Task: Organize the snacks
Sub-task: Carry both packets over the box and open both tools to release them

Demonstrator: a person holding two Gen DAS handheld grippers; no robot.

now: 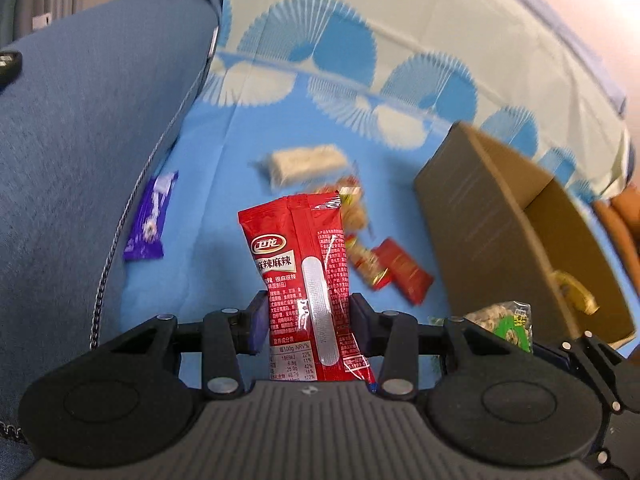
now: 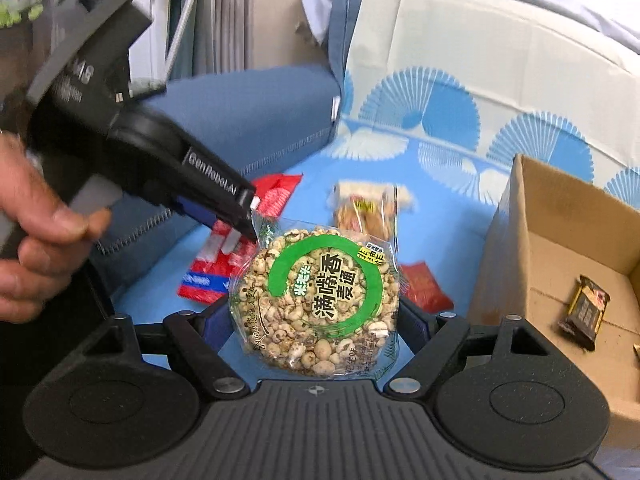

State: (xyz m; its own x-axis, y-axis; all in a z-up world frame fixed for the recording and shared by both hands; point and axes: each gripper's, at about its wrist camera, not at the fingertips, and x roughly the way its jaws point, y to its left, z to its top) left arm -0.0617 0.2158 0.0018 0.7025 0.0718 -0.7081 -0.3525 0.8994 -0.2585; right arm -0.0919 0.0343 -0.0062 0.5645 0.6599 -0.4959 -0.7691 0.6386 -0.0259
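My left gripper (image 1: pixel 307 316) is shut on a red spicy-strip packet (image 1: pixel 308 280), held upright above the blue patterned sheet (image 1: pixel 212 184). My right gripper (image 2: pixel 316 312) is shut on a round puffed-grain cake in a clear green-labelled wrapper (image 2: pixel 320 300), which also shows at the lower right of the left wrist view (image 1: pixel 506 322). The left gripper body (image 2: pixel 160 160) and the red packet (image 2: pixel 224 256) show at the left of the right wrist view. An open cardboard box (image 1: pixel 492 216) stands to the right, also in the right wrist view (image 2: pixel 520 240), with a dark bar (image 2: pixel 585 311) inside.
Loose on the sheet lie a purple packet (image 1: pixel 149 220), a white rice-cake packet (image 1: pixel 306 162), a peanut packet (image 1: pixel 360 240) and a small red packet (image 1: pixel 404 270). A blue-grey cushion (image 1: pixel 80 140) borders the left. A person's hand (image 2: pixel 36 232) holds the left gripper.
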